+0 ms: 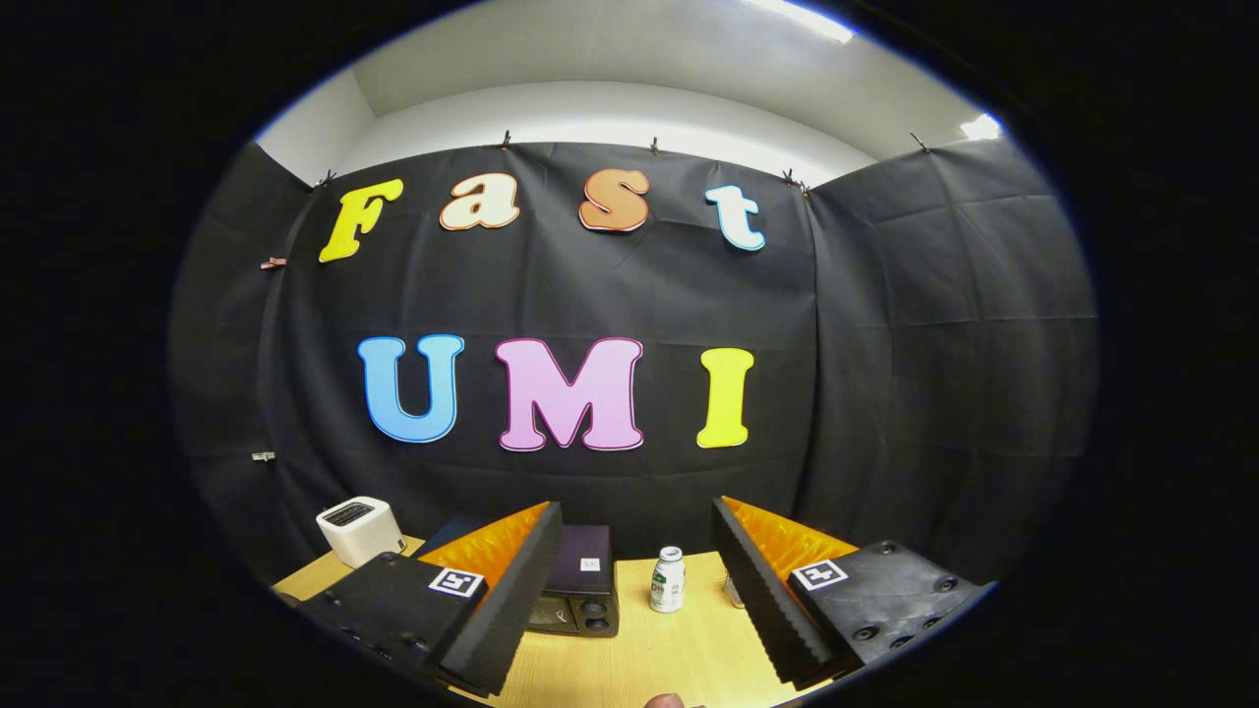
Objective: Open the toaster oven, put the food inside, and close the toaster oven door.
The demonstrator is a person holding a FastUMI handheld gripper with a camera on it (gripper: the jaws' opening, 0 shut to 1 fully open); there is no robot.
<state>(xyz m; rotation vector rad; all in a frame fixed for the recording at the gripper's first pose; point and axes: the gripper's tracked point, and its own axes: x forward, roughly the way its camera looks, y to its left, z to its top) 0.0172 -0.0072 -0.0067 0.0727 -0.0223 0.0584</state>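
Note:
My gripper (637,605) stands open, held high above the wooden table (679,654), with nothing between its fingers. The dark toaster oven (582,582) sits on the table beyond the fingers, partly hidden behind the left finger (511,600); its control knobs face me and I cannot tell how its door stands. A small brownish thing (667,701), perhaps the food, peeks in at the near table edge between the fingers.
A small white bottle (668,579) with a green label stands just right of the oven. A white box-shaped appliance (360,529) sits at the far left of the table. A small object (733,591) is mostly hidden behind the right finger.

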